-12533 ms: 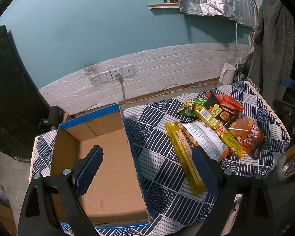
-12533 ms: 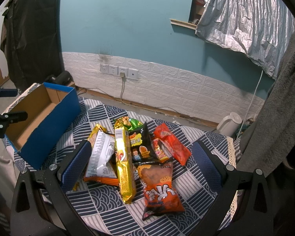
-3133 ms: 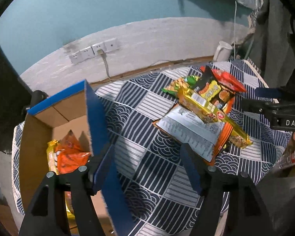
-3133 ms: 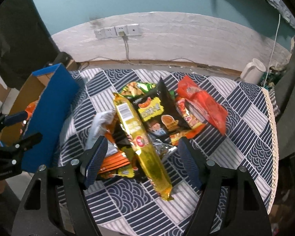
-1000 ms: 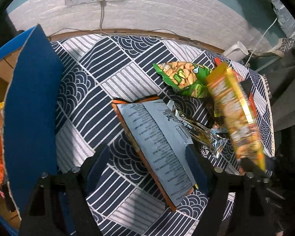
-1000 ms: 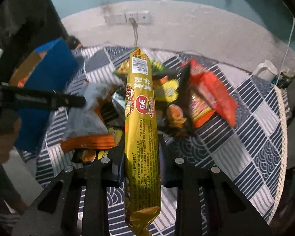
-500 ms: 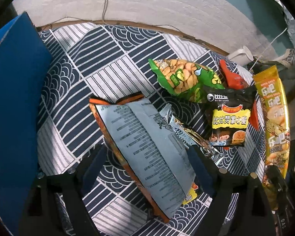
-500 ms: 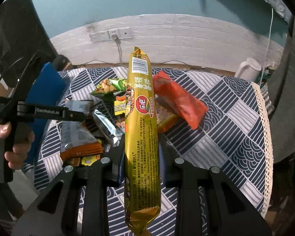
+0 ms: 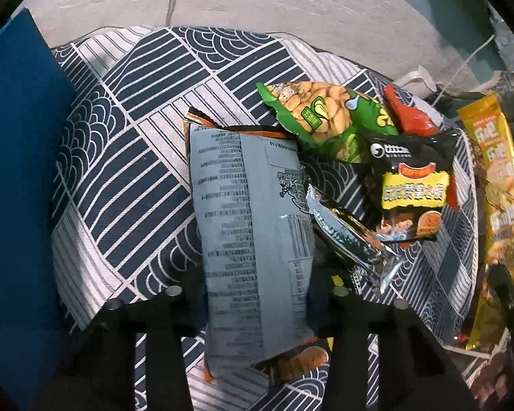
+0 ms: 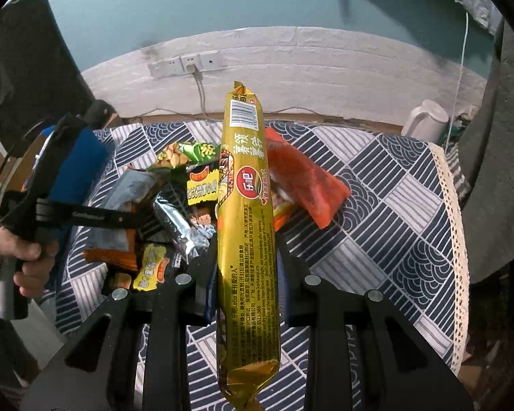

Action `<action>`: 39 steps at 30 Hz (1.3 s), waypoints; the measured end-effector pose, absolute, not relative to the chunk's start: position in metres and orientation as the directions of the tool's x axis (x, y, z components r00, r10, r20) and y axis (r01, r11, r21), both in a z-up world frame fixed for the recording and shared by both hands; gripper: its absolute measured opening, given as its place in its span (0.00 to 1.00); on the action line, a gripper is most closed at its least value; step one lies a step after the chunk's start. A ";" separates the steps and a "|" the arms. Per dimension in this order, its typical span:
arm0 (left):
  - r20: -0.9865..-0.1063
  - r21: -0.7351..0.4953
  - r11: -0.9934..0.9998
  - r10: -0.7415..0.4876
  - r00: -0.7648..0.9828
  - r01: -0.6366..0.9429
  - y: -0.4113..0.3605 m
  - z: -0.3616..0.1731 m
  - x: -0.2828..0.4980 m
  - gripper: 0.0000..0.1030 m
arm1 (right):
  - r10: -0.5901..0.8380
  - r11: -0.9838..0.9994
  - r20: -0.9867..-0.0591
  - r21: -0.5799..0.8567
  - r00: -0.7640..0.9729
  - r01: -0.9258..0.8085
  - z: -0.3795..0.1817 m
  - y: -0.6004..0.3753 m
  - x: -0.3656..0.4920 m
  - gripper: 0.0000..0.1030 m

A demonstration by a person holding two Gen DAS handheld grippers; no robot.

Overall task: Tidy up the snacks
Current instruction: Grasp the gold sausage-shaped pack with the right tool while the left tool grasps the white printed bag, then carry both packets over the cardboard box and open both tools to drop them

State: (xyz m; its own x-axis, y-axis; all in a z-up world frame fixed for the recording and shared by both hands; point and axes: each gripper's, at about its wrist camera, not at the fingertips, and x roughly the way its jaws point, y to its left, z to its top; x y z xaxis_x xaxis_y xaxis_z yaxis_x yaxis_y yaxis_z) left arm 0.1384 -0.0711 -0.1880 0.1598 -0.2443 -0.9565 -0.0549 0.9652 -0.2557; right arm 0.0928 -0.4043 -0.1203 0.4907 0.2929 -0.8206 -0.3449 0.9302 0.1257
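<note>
Left hand-held gripper [image 9: 257, 294] jaws closing around the grey-backed snack bag [image 9: 253, 226] on the bench [image 9: 126, 185]. Bag's long axis runs straight ahead from it, far end toward the green peanut bag [image 9: 325, 120]. Right hand-held gripper [image 10: 246, 277] clamped on the gold biscuit pack [image 10: 246, 212], lifted, barcode end forward. Blue box [image 9: 17, 171] lies left of the grey bag.

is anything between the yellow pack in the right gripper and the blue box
Yes: the left gripper and the hand holding it sit in front of the blue box, closing on the grey bag. The yellow pack must go over or around them.
</note>
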 end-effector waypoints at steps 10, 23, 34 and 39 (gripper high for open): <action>-0.951 -0.168 0.984 -0.178 0.253 0.064 -0.064 -0.149 0.117 0.34 | 0.293 0.929 -0.800 0.108 0.523 -0.354 -0.101 -0.394 0.089 0.25; -0.886 0.014 0.986 -0.065 0.460 0.165 -0.059 -0.078 0.082 0.34 | 0.297 0.928 -0.783 0.101 0.547 -0.360 -0.081 -0.384 0.076 0.25; -0.842 0.045 0.985 -0.054 0.537 0.169 -0.037 -0.039 0.060 0.33 | 0.309 0.920 -0.758 0.084 0.575 -0.383 -0.057 -0.363 0.068 0.25; -0.833 0.039 0.987 -0.054 0.551 0.157 -0.024 -0.032 0.053 0.33 | 0.326 0.914 -0.754 0.096 0.570 -0.394 -0.051 -0.349 0.066 0.25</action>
